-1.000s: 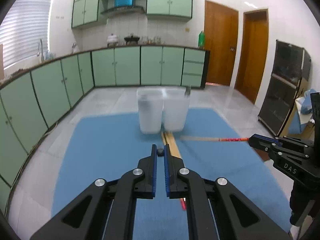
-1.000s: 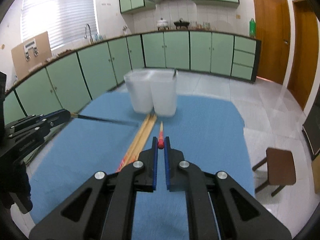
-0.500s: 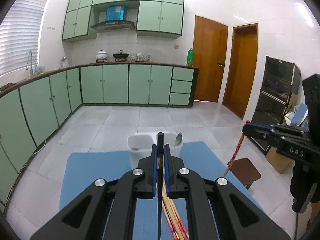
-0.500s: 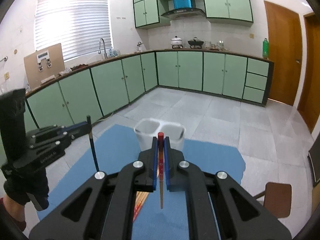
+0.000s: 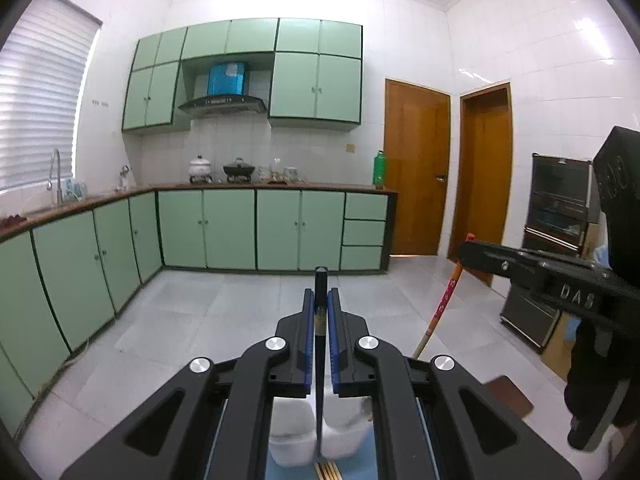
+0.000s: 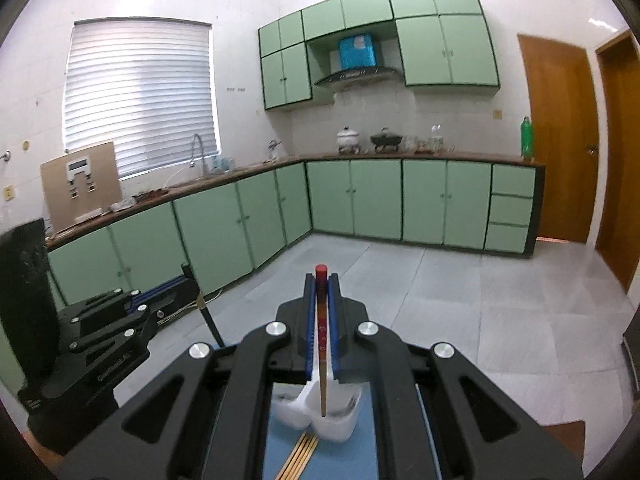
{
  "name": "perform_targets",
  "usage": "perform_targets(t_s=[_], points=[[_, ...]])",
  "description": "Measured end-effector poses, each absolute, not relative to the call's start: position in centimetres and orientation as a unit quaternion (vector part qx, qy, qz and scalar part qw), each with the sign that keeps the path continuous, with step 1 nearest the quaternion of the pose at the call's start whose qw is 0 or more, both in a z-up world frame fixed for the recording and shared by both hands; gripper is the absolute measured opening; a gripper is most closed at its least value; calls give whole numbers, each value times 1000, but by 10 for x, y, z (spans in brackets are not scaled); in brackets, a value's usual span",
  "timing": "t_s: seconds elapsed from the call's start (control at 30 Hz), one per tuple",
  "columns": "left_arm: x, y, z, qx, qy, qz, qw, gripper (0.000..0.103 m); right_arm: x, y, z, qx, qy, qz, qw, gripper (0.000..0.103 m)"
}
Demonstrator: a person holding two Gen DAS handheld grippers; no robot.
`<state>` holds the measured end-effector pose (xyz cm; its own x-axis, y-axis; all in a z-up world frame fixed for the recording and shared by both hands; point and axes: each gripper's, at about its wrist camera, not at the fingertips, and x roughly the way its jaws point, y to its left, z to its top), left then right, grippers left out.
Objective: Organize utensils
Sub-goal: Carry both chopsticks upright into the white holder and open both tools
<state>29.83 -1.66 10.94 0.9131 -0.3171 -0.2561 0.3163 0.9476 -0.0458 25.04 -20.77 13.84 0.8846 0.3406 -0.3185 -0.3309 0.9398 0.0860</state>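
My left gripper (image 5: 321, 300) is shut on a black chopstick (image 5: 320, 380) that hangs down over two white plastic bins (image 5: 296, 444) standing side by side. My right gripper (image 6: 321, 286) is shut on a red-topped wooden chopstick (image 6: 322, 376) whose tip hangs above the same white bins (image 6: 340, 424). Several wooden chopsticks (image 6: 300, 456) lie on the blue mat (image 6: 348, 460) in front of the bins. The right gripper (image 5: 466, 250) with its red chopstick (image 5: 442, 304) shows at the right of the left wrist view. The left gripper (image 6: 188, 276) shows at the left of the right wrist view.
Green kitchen cabinets (image 5: 248, 228) line the far wall and the left side, with pots on the counter. Two wooden doors (image 5: 416, 168) stand at the right. A brown stool (image 5: 508, 396) sits on the tiled floor beside the table.
Both grippers have risen from the mat, each lifting its chopstick from lying flat to hanging upright. The bins and mat have dropped to the bottom of both views.
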Motion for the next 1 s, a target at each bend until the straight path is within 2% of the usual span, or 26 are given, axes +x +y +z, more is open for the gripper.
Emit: perform_targets(t_s=[0.27,0.47,0.53,0.57,0.6,0.67,0.73,0.8,0.9,1.0], points=[[344,-32,84,11,136,-136,981,6,311,-196,97,15,194,152,969,5],[368,-27,46,-8,190,-133,973,7,327,-183,61,12,241,152,959,6],[365,-23,40,-11,197,-132,971,12,324,-181,54,12,248,151,957,9],[363,-21,39,-11,198,-131,971,19,321,-181,52,10,249,150,957,13],[361,-18,39,-10,198,-129,972,26,317,-181,51,7,248,149,957,23],[353,-13,38,-9,199,-125,972,32,307,-182,50,1,241,137,961,38],[342,-7,38,-9,202,-123,972,37,296,-186,48,-1,238,128,963,42],[329,-2,35,-11,205,-117,972,47,285,-192,44,4,238,122,964,55],[300,5,24,-12,209,-117,971,57,261,-204,35,12,239,116,964,63],[277,7,8,-5,224,-116,968,63,226,-211,14,15,243,111,964,73]])
